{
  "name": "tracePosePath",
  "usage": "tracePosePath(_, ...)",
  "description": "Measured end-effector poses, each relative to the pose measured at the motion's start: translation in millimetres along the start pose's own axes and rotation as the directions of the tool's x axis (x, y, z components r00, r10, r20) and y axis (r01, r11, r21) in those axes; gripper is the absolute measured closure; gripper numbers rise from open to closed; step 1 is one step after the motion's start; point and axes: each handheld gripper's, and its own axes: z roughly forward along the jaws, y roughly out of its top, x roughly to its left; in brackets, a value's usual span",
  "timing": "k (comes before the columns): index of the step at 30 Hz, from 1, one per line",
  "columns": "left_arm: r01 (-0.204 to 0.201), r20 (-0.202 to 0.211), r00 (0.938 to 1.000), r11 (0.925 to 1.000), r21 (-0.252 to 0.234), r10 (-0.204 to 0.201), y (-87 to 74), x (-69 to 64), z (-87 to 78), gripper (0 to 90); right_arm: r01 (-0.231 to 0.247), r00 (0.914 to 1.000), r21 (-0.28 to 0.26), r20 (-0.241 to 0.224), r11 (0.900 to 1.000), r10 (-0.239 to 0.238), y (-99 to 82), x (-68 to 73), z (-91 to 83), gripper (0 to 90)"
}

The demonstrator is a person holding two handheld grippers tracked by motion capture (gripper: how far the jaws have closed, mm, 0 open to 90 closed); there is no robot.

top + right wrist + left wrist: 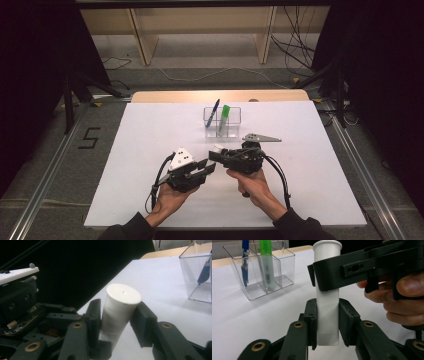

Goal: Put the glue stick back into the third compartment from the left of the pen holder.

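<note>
A white tube (327, 302) with a round flat cap (123, 293) is held above the white table between both grippers. My left gripper (327, 315) is shut on the tube's flat crimped end, one pad on each side. From the opposite side my right gripper (117, 312) closes around the cap end, and both pads touch the tube just under the cap. In the high view the two grippers meet near the table's middle, left gripper (209, 167) pointing right and right gripper (216, 155) pointing left. A bit of the white tube (219, 148) shows there.
A clear plastic organizer (235, 112) stands at the back centre of the white table (140, 150). It holds a blue pen (214, 112) and a green highlighter (224, 118). Bare tabletop lies on both sides of the hands.
</note>
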Motion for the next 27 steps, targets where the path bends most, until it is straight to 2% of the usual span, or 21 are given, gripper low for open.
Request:
tracePosePath(5, 0.001, 0.001, 1.0000, 1.0000, -0.003, -0.001, -0.2, 0.0, 0.3, 70.5, -0.046, 0.9988, -0.004, -0.018, 0.9989, 0.046, 0.1, -1.7, -0.1, 66.0)
tracePosePath(9, 0.000, 0.010, 0.9999, 1.0000, 0.001, 0.000, -0.2, -0.1, 0.5, 69.6, -0.032, 0.9993, -0.008, -0.018, 0.9994, 0.032, 0.0, 0.5, -0.5, 67.2)
tracePosePath(10, 0.001, 0.016, 0.9999, 1.0000, 0.003, -0.001, 0.3, -0.1, 1.0, 67.8, -0.030, 0.9994, -0.007, -0.018, 0.9995, 0.030, 0.0, 0.4, -0.5, 67.3)
tracePosePath(12, -0.012, 0.033, 0.9994, 0.9994, 0.031, 0.011, 1.6, -0.4, 2.2, 54.2, -0.025, 0.9996, -0.012, -0.014, 0.9996, 0.025, 0.4, 0.2, -1.0, 67.3)
tracePosePath(13, -0.019, 0.047, 0.9987, 0.9992, 0.036, 0.017, 1.6, -1.0, 2.2, 50.1, -0.018, 0.9998, -0.016, -0.010, 0.9997, 0.018, 1.1, -0.4, -1.6, 67.3)
tracePosePath(16, -0.036, 0.038, 0.9987, 0.9987, 0.037, 0.034, 3.1, -2.8, 1.5, 35.5, 0.007, 0.9999, -0.026, 0.012, 0.9996, -0.007, 4.0, -1.8, -4.3, 67.3)
tracePosePath(19, -0.031, 0.047, 0.9985, 0.9981, 0.054, 0.028, 4.1, 1.0, -0.8, 31.1, 0.049, 0.9978, -0.037, 0.046, 0.9982, -0.047, 6.8, -3.8, -7.5, 67.3)
tracePosePath(21, -0.032, 0.045, 0.9985, 0.9978, 0.059, 0.029, 3.6, 5.1, -3.4, 30.6, 0.060, 0.9963, -0.042, 0.064, 0.9973, -0.057, 9.3, -4.4, -10.1, 67.3)
tracePosePath(24, -0.027, 0.045, 0.9987, 0.9981, 0.055, 0.025, 2.2, 11.6, -8.1, 29.0, 0.112, 0.9881, -0.049, 0.112, 0.9925, -0.106, 13.6, -6.9, -14.0, 67.3)
tracePosePath(27, -0.023, 0.038, 0.9990, 0.9990, 0.038, 0.021, 1.5, 18.6, -13.9, 27.8, 0.122, 0.9846, -0.062, 0.133, 0.9906, -0.113, 17.7, -10.9, -18.0, 67.3)
